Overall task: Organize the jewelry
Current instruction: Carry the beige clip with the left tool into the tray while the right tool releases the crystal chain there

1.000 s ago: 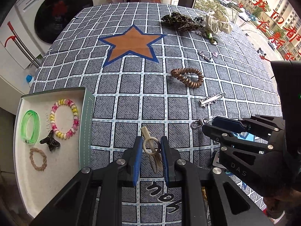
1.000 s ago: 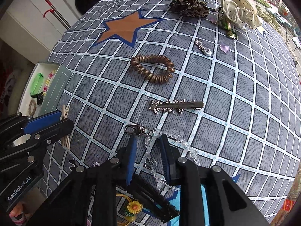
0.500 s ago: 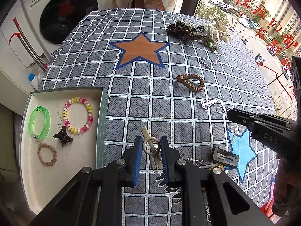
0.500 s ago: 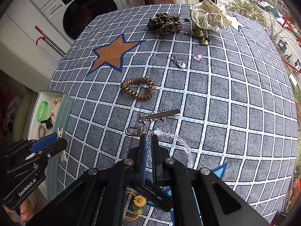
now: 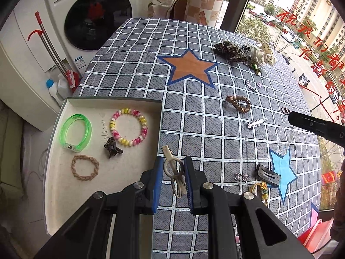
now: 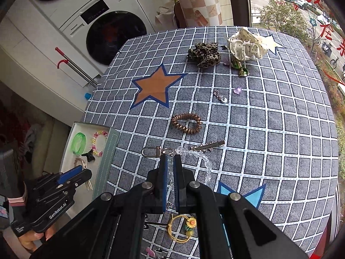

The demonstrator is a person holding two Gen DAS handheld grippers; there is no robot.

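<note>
Bench (image 5: 138, 82) with grid cloth, jewelry scattered on it. Left tool (image 5: 172, 172) clamped on cream hair clip (image 5: 173, 171), held at the tray's right wall, above the cloth edge. Right tool (image 6: 170, 172) closed tight on clear bead chain (image 6: 202, 161); chain's silver clasp (image 6: 151, 151) sticks out left of the tips, beads loop down to the right, hanging off the cloth in the left view. Tray (image 5: 64, 194) at near left of bench holds green bangle (image 5: 74, 132), pink-yellow bead bracelet (image 5: 128, 127), dark claw clip (image 5: 112, 147), tan braided band (image 5: 84, 167). On the cloth: brown coil hair tie (image 6: 186, 123) mid-bench, spiked silver barrette (image 6: 209, 145) just beyond the chain, small silver charm (image 6: 221, 96) and purple heart (image 6: 237, 90) farther out, leopard scrunchie (image 6: 204, 54) and white dotted scrunchie (image 6: 246, 46) at far end. Sunflower band (image 6: 185, 226) near, under right tool. Silver snap clip (image 5: 268, 173) near right.
</note>
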